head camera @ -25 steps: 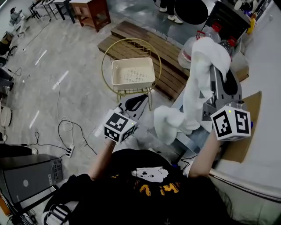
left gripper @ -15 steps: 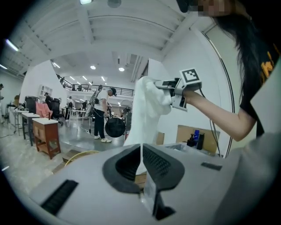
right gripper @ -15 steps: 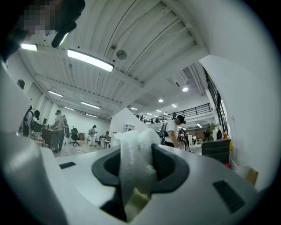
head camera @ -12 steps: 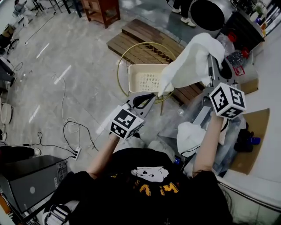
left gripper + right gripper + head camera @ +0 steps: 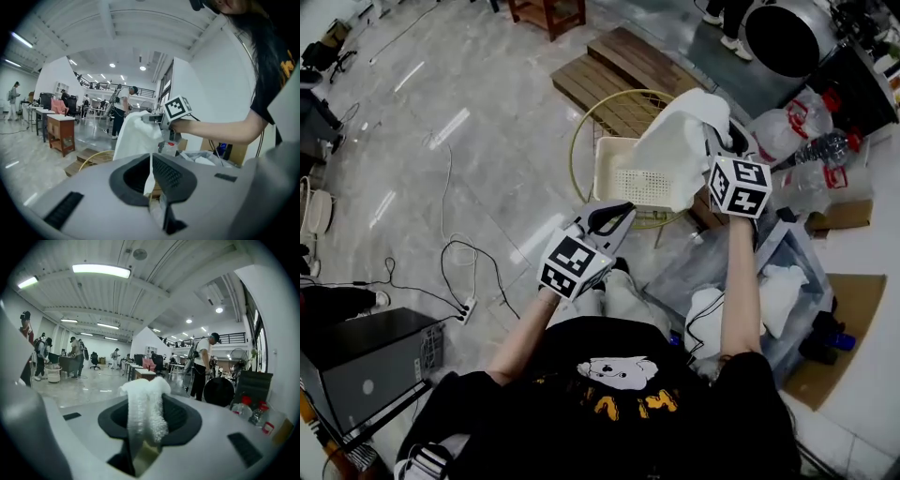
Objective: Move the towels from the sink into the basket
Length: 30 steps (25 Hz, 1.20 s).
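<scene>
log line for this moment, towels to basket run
step: towel transfer | right gripper: shut on white towel, hanging over basket | left gripper: shut, empty | sink: other towels inside

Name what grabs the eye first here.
A white towel, clamped in the right hand-held gripper, hangs over the cream basket on its gold wire stand at top centre. More towels lie lower right. The left hand-held gripper sits shut and empty just below the basket.
</scene>
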### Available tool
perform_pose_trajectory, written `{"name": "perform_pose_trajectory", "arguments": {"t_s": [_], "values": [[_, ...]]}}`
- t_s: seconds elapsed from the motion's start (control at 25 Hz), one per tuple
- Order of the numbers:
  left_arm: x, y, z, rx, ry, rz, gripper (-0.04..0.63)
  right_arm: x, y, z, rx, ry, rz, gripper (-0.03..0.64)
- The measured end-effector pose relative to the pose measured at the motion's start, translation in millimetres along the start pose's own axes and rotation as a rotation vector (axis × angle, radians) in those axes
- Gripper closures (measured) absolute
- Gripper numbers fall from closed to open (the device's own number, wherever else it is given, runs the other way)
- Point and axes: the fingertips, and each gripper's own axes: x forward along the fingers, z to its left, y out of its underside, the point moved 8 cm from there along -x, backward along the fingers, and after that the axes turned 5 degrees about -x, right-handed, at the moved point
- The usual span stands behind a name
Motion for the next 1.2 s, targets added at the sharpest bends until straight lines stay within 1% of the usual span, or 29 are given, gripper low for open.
{"name": "perform_pose_trajectory", "arguments": {"t_s": [0.24,0.4,0.56,0.68,0.76,0.84,0.88,0.92,0.96,1.08,1.2], "values": [[27.7,4.0,40.3,-0.028,-0.058,0.046,0.575,68.2,76.2,6.3,-0.043,-0.059,0.151,0.489],[52.2,7.2,63.7,-0.041,-0.079,0.081,0.575,104.0,136.4,5.3,-0.035,-0.086,0.256,0.488],[84.6,13.2,81.8,-0.055,-0.084,0.104,0.575,136.5,204.4,5.8,-0.020,-0.122,0.389,0.482],[110.5,16.3,88.5,-0.066,-0.069,0.123,0.575,151.9,260.7,13.4,-0.018,-0.187,0.505,0.471],[124.7,16.5,90.4,-0.067,-0.054,0.132,0.575,157.5,295.4,19.9,-0.022,-0.228,0.589,0.457],[135.1,15.6,92.3,-0.063,-0.042,0.139,0.575,160.1,323.5,26.0,-0.018,-0.247,0.674,0.422],[138.6,15.1,93.2,-0.061,-0.039,0.141,0.575,159.3,333.9,28.6,-0.015,-0.248,0.713,0.398],[141.2,14.7,94.0,-0.059,-0.037,0.142,0.575,158.3,341.2,30.8,-0.017,-0.246,0.740,0.361],[142.9,14.1,94.6,-0.059,-0.036,0.143,0.575,157.2,344.7,32.8,-0.023,-0.247,0.753,0.330],[143.3,12.6,95.7,-0.058,-0.042,0.141,0.575,154.1,336.4,37.5,-0.042,-0.270,0.750,0.307],[136.9,11.6,93.8,-0.056,-0.048,0.141,0.575,150.6,316.0,37.3,-0.030,-0.274,0.701,0.304]]}}
